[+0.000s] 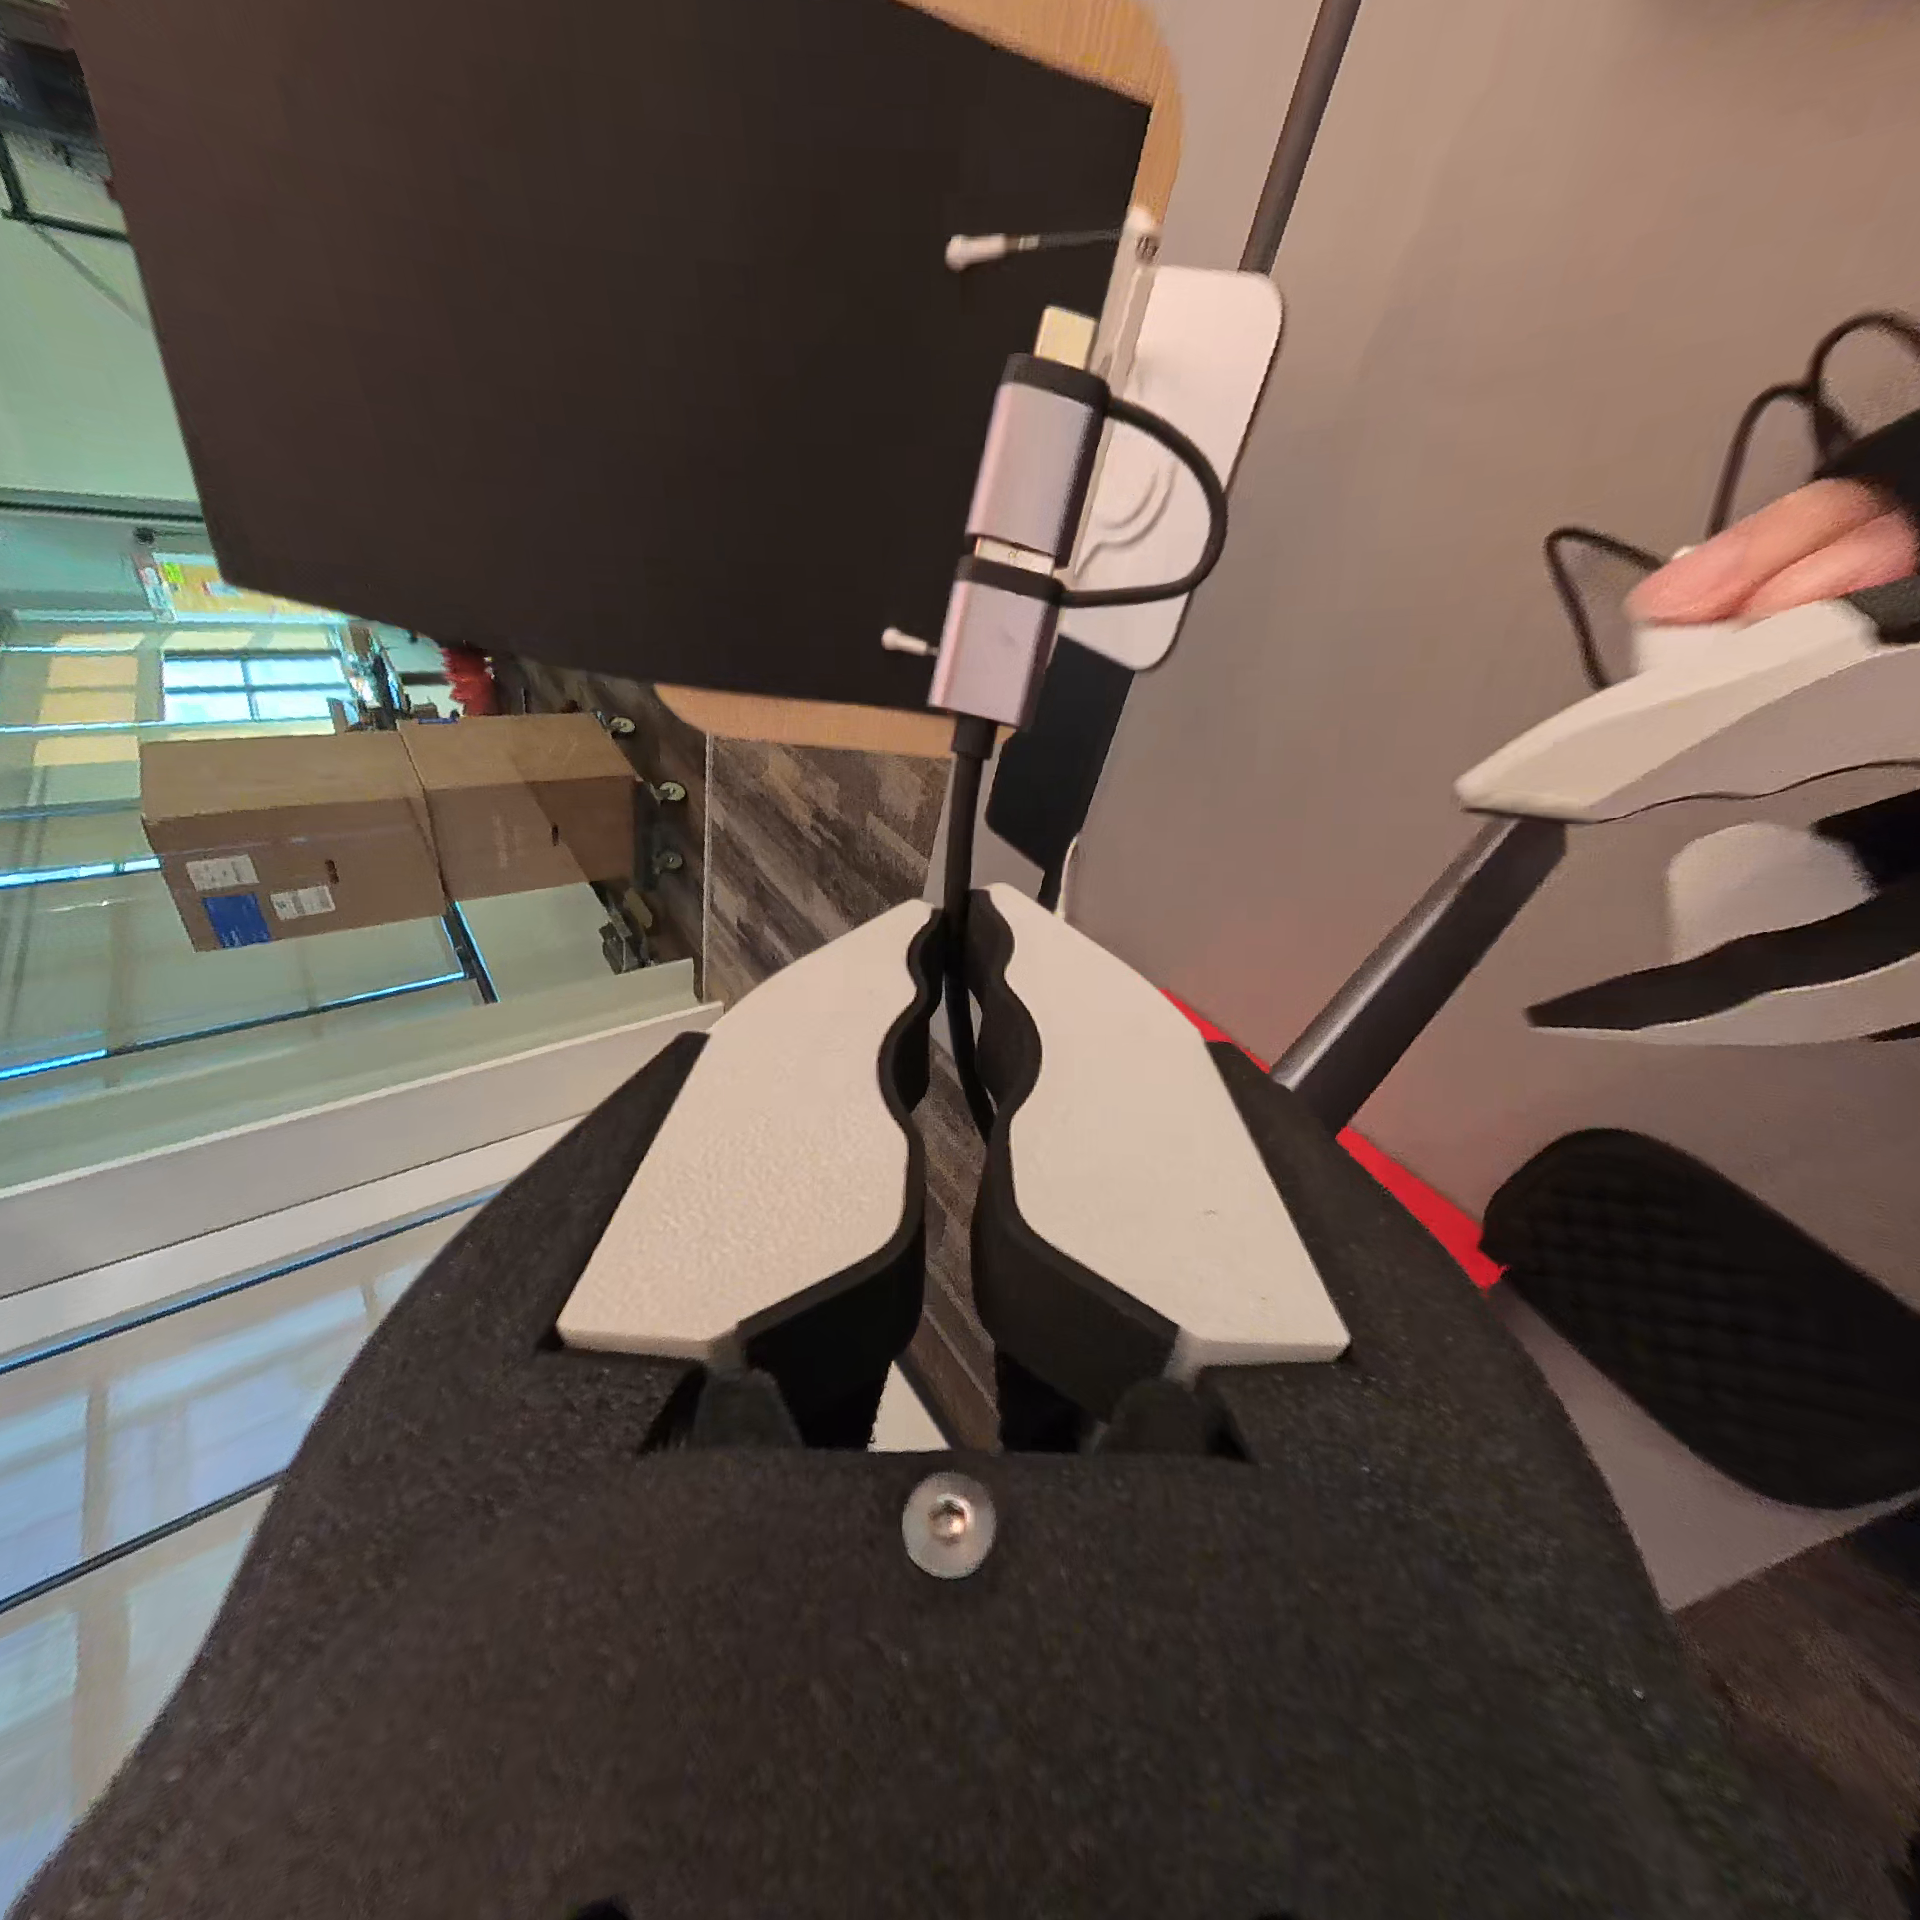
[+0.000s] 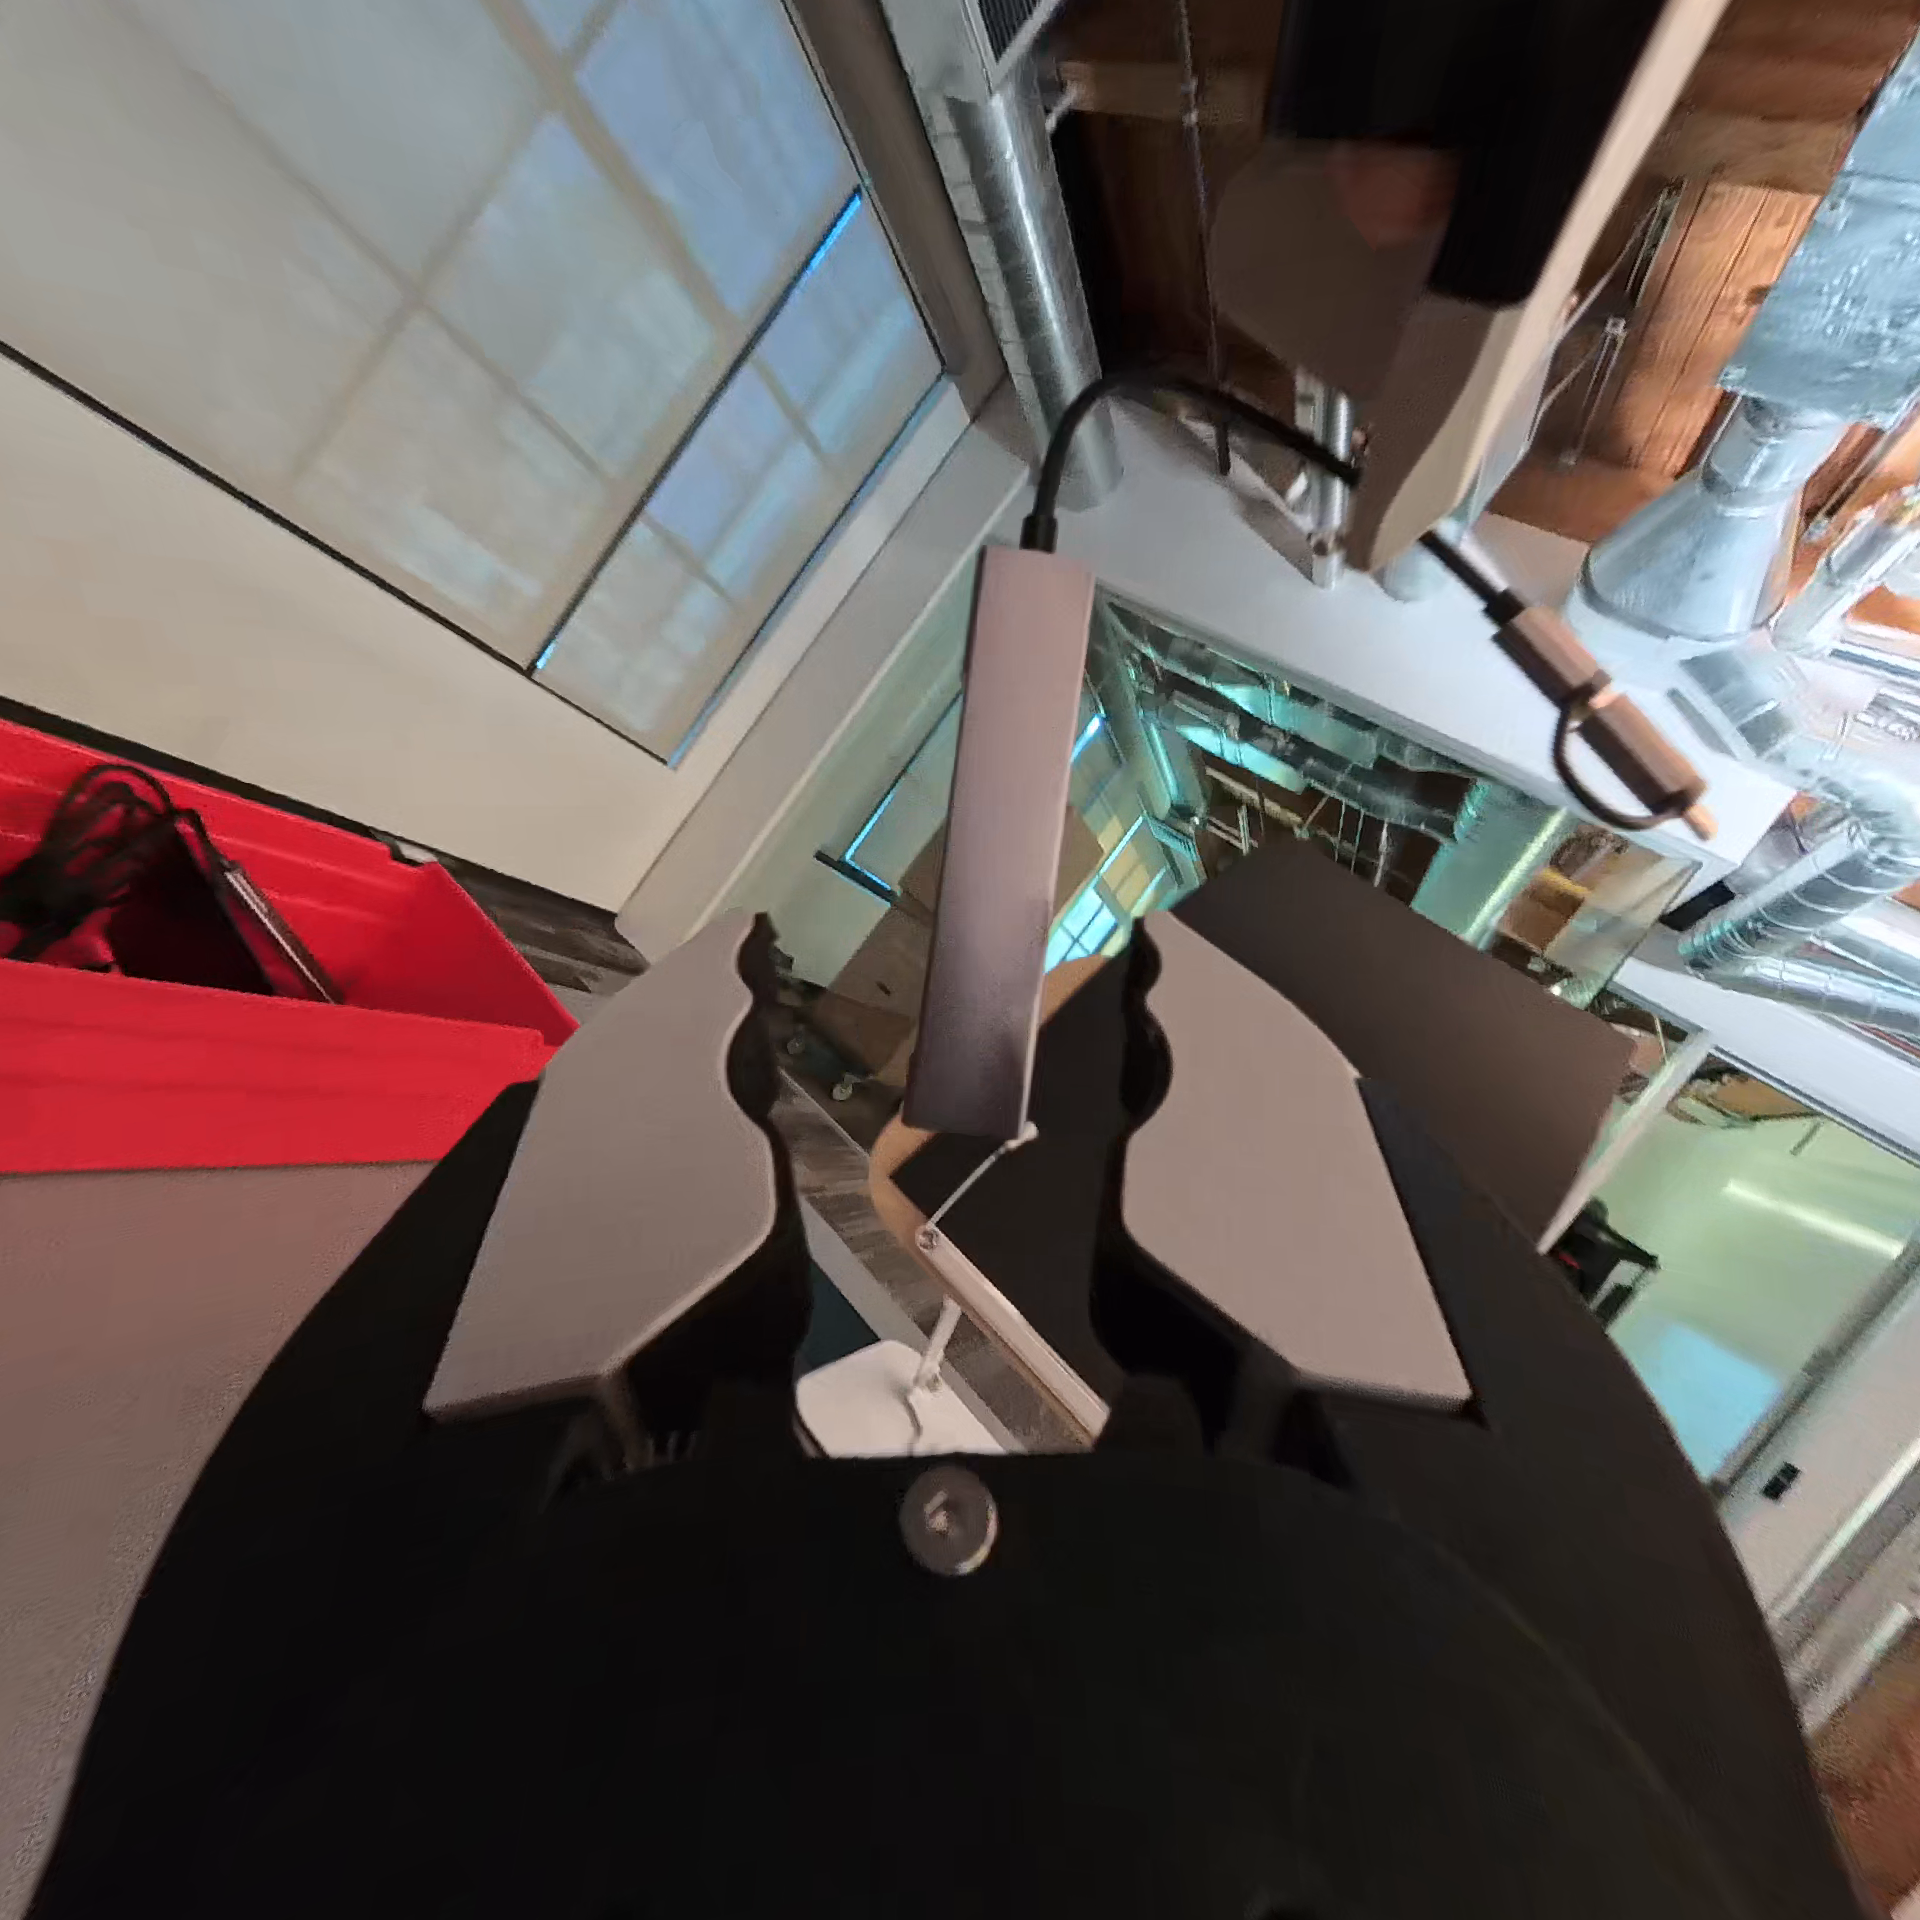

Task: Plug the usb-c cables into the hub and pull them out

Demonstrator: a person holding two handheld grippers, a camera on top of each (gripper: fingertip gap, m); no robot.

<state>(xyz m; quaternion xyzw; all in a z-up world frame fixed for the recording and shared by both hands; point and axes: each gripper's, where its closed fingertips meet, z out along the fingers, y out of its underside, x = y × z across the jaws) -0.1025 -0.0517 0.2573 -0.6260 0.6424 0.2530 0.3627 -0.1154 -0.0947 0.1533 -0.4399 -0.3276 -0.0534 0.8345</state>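
left gripper (image 1: pixel 956 914): jaws together, tips pinched on the black cable (image 1: pixel 961 821) a short way behind its plug. the plug assembly (image 1: pixel 1023 540) stands straight out beyond the tips: a grey metal shell, a second grey adapter stacked on its end, a gold-coloured tip furthest out, and a small black tether loop bowing off to one side. its long axis runs in line with my fingers, so i read any push along the fingers as a push along the plug.

right gripper (image 2: pixel 951 951): jaws apart, nothing clamped. the hub (image 2: pixel 1003 842), a slim grey bar, lies in the open gap with its long axis roughly along the fingers, tilted a little. its near end sits between the tips; i can't tell whether it touches either finger (image 2: pixel 623 1174). its own black lead leaves the far end and curls away.

in the right wrist view the plug assembly (image 2: pixel 1595 696) hangs off to one side of the hub, well apart, not entered in any port. the hub's ports aren't visible in either view.

judgement: the right gripper is nearer the hub and needs to close on it first. the plug then has to swing round to meet the hub's side or end. risk: holding the cable rather than the shell lets the plug flop during insertion.

background: black board (image 1: pixel 582 343), red bin (image 2: pixel 260 997).
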